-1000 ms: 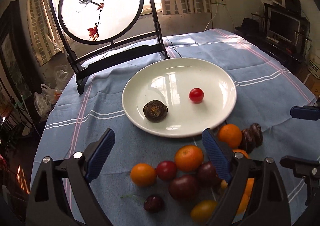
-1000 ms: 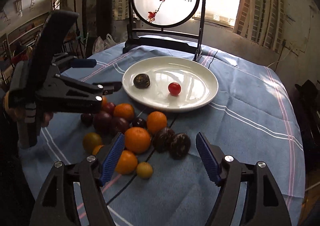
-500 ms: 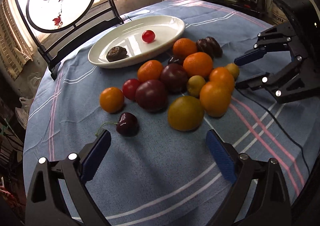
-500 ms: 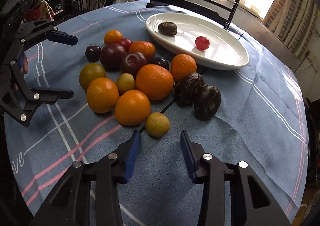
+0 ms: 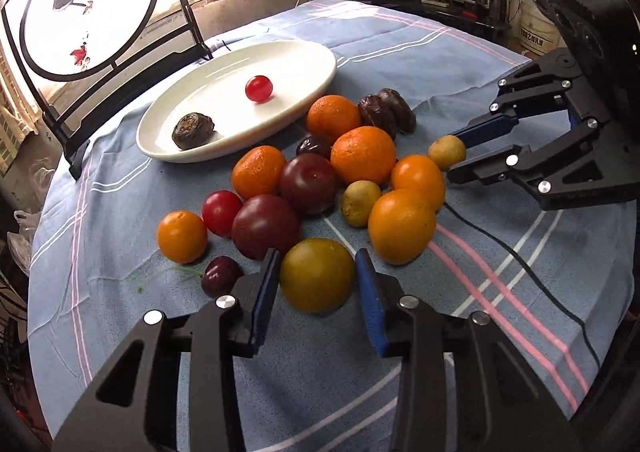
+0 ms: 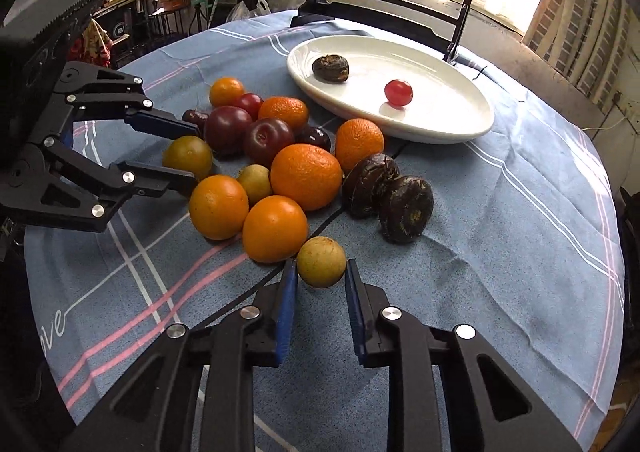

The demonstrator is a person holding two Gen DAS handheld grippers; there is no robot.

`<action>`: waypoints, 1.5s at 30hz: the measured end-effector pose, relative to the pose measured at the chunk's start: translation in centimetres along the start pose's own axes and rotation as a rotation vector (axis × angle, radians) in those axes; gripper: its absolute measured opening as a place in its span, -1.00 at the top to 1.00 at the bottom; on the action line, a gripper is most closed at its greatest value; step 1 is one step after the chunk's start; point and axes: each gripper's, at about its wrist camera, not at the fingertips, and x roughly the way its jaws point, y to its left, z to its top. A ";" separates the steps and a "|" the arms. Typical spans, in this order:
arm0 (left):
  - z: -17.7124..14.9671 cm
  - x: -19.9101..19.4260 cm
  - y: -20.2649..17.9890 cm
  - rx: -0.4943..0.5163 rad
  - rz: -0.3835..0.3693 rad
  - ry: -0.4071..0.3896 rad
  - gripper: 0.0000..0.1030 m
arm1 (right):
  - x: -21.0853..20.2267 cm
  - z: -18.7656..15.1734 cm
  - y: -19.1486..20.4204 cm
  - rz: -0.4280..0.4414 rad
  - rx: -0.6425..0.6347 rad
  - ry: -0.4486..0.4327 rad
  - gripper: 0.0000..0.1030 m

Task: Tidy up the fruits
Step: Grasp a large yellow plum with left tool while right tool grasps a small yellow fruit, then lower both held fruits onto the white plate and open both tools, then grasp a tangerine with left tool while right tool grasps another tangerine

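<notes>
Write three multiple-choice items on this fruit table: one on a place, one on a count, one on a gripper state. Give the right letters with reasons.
1. Where is the small red cherry tomato?
A. on the round white plate
B. on the blue cloth
C. in a gripper

2. How many things lie on the plate?
A. one
B. two
C. four

3. What sits between the left gripper fingers?
A. an orange
B. nothing
C. the round olive-green fruit

Answers:
1 A, the tomato rests inside the plate's rim.
2 B, only the tomato and the dark wrinkled brown fruit.
3 C, the blue pads flank it on both sides.
</notes>
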 end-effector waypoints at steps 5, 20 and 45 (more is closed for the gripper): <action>2.4 -2.4 2.6 -0.088 0.001 -0.075 0.26 | -2.2 2.4 -0.9 -0.035 -0.010 -0.081 0.53; 14.1 7.1 9.7 -0.303 0.144 0.026 0.25 | 7.5 12.8 -10.4 -0.095 0.259 -0.043 0.52; 2.4 -2.2 3.4 -0.149 0.005 -0.036 -0.75 | 0.1 1.1 1.5 0.073 -0.095 -0.013 -0.31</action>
